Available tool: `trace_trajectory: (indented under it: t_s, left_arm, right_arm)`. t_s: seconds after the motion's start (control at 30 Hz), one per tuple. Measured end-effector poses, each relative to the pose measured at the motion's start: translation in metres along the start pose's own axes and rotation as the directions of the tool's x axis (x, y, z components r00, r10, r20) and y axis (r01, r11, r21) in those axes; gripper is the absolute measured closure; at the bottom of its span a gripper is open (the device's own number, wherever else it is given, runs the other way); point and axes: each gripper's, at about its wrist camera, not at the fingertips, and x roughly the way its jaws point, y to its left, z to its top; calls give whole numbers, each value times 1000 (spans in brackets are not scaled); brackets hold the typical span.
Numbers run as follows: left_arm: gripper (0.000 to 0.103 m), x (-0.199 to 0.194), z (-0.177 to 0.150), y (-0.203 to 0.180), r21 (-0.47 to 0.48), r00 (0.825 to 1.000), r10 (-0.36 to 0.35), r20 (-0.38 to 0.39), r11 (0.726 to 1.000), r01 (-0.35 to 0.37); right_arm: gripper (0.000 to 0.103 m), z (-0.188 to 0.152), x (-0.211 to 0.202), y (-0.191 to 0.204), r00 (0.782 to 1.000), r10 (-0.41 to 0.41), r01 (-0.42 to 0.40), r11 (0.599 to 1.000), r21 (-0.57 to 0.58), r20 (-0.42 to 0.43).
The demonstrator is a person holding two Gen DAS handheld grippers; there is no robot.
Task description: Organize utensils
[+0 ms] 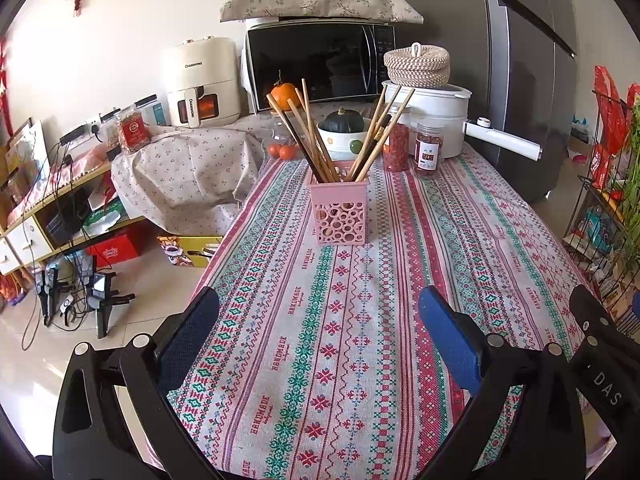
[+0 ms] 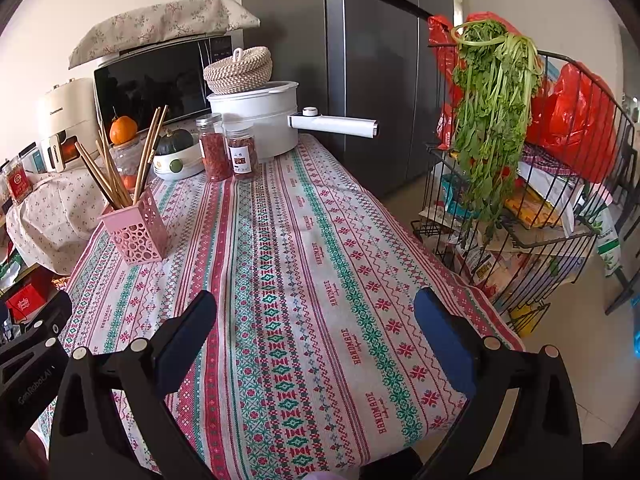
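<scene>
A table covered by a patterned cloth (image 1: 352,320) in red, green and white stripes, printed with the word HANDMADE, runs from near to far. Toward its far middle stands a pink perforated holder (image 1: 339,206), upright, with wooden chopsticks (image 1: 316,136) fanning out of it. Behind it, at the far end, sit a white bowl (image 1: 340,146) holding a dark green squash, small oranges (image 1: 282,151) to the bowl's left, and two clear jars (image 1: 412,146) of red contents to its right. A white pot (image 1: 436,116) with a long handle stands far right, beside a microwave (image 1: 316,64).
</scene>
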Motion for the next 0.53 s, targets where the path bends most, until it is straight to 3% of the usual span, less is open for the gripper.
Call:
trace_trajectory:
  t_s: [0.03,0.1,0.17,0.27,0.37,0.53]
  left_arm:
    - [11,-1,-1,0,0,1000,-11,6,1000,11]
    - [26,-3,0,-1,4,999,-25,20,1000,25]
    - [27,-5,0,-2,8,999,-37,32,999,37]
    - [23,-6,0,-3,18,999,-35,41,999,35]
    - [7,-3,1,-4,27,999,-15,31,1000,14]
    - [7,-4,1,-2,15,1000,-18,19,1000,17]
  right_arm:
    - [7,0,0,0,1000,0,0,1000,0,1]
    - [7,0,0,0,1000,-1,1,1000,-1,3]
    - [7,0,0,0,1000,-2,2,1000,-1,2]
    - [7,-1,2,0,1000,-4,4,1000,-3,-1]
    - [7,-1,2,0,1000,-5,5,1000,-5,-3]
    - [7,-2,3,0,1000,-7,7,1000,-6,-7]
